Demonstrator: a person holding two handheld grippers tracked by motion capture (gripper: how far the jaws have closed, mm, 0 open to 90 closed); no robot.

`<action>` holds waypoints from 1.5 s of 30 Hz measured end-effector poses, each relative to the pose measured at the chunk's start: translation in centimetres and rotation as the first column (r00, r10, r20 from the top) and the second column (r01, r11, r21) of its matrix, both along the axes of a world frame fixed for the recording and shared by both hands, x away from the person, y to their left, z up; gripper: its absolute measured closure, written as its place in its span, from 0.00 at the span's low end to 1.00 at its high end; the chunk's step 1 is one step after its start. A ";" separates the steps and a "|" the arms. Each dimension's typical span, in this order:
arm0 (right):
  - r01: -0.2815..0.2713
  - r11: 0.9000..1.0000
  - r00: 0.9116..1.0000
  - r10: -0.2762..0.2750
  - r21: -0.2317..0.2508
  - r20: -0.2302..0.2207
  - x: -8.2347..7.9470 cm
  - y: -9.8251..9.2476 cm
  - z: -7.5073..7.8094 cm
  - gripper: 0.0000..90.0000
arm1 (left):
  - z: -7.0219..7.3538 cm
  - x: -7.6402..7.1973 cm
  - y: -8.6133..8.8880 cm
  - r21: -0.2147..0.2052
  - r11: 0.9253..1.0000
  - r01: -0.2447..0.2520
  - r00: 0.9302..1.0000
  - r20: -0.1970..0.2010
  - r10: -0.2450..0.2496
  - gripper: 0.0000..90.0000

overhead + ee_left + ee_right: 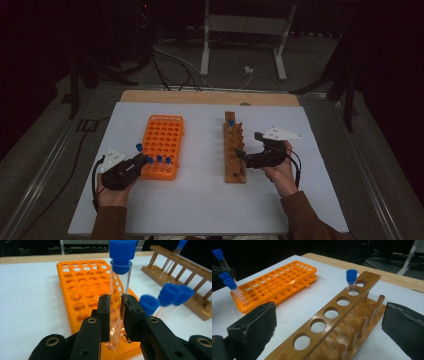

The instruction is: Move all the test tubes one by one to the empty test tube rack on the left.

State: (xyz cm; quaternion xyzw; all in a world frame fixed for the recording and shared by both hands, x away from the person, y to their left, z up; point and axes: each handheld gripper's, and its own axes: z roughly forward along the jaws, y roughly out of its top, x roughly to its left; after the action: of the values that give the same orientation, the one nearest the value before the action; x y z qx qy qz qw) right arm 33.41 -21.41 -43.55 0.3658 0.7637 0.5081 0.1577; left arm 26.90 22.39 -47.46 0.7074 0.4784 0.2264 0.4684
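Note:
My left gripper (117, 312) is shut on a clear test tube (120, 282) with a blue cap, held upright with its bottom at a near-corner hole of the orange rack (82, 287). From above, the left gripper (141, 160) is at the orange rack's (162, 137) near left corner. Three more blue-capped tubes (170, 293) stand in the rack's near row. My right gripper (332, 335) is open, its jaws either side of the wooden rack (337, 312). One capped tube (351, 281) stands near that rack's far end. The right gripper (248, 146) is beside the wooden rack (233, 150).
A white board (200, 200) covers the table, with a wooden strip (210, 97) along its far edge. Cables and a white stand's legs (205, 55) lie on the floor beyond. The two racks stand apart with bare board between them.

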 end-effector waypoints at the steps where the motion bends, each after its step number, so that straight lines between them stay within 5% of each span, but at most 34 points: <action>1: 0.000 1.000 1.000 0.000 0.001 0.001 0.0 0.0 0.0 0.00 | -0.2 0.0 -0.1 0.007 1.000 0.001 1.000 -0.008 -0.001 0.86; 11: -0.001 1.000 1.000 0.001 0.006 0.001 -0.1 -0.2 0.0 0.00 | -1.0 0.1 -0.5 0.087 0.996 0.014 0.997 -0.079 -0.007 0.86; 25: -0.013 1.000 1.000 0.013 -0.002 -0.006 -0.1 0.4 -0.3 0.00 | -1.4 0.2 -0.9 0.139 0.989 0.040 0.994 -0.106 -0.025 0.87; 32: -0.020 1.000 1.000 0.020 -0.003 -0.006 -0.1 0.6 -0.4 0.00 | -1.3 0.0 -0.7 0.114 0.993 0.036 0.994 -0.109 -0.024 0.84; 39: -0.022 1.000 1.000 0.022 -0.006 -0.008 -0.1 0.6 -0.5 0.00 | 0.1 -0.8 0.1 0.066 0.998 0.018 0.999 -0.037 -0.015 0.83; 45: -0.026 1.000 1.000 0.026 -0.016 -0.003 0.1 0.9 -0.5 0.00 | 0.0 -0.6 0.0 0.089 0.996 0.025 0.998 -0.052 -0.021 0.86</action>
State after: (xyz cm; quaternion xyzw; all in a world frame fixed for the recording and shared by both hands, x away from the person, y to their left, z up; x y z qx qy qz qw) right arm 33.51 -20.54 -44.05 0.3552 0.7725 0.5037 0.1530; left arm 26.27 22.43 -47.50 0.7387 0.4716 0.2239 0.4264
